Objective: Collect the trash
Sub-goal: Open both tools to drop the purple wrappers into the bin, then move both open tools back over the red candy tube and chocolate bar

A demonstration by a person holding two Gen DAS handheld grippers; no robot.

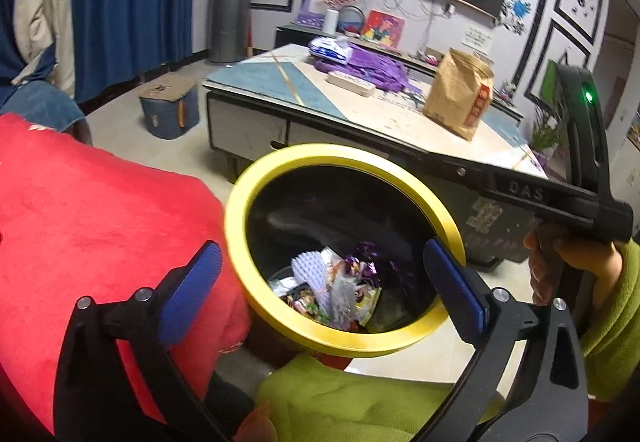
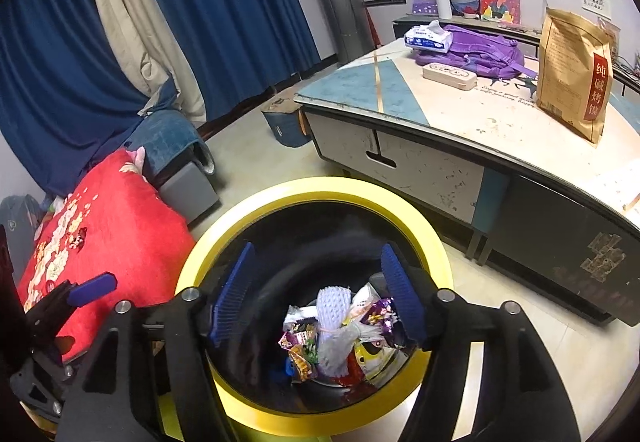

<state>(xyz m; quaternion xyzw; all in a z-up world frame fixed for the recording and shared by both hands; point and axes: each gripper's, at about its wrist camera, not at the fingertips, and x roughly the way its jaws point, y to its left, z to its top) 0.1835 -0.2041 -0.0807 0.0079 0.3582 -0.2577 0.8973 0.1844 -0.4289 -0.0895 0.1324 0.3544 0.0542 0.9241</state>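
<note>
A black trash bin with a yellow rim point(image 1: 256, 185) point(image 2: 248, 209) stands on the floor beside a low table. Snack wrappers and white foam netting point(image 1: 332, 290) point(image 2: 336, 330) lie at its bottom. My left gripper point(image 1: 320, 290) is open and empty, its blue pads astride the bin's near rim. My right gripper point(image 2: 320, 294) is open and empty, directly above the bin's mouth. The right gripper's body point(image 1: 532, 197) also shows in the left wrist view, over the bin's far right rim. A left gripper fingertip point(image 2: 94, 288) shows at the left of the right wrist view.
A low table point(image 2: 460, 109) holds a brown paper bag point(image 2: 572, 73), a purple backpack point(image 2: 476, 49), a tissue pack point(image 2: 428, 37) and a beige power strip point(image 2: 450, 75). A red cushion point(image 2: 108, 242) lies left of the bin. A blue box point(image 2: 286, 121) sits on the floor.
</note>
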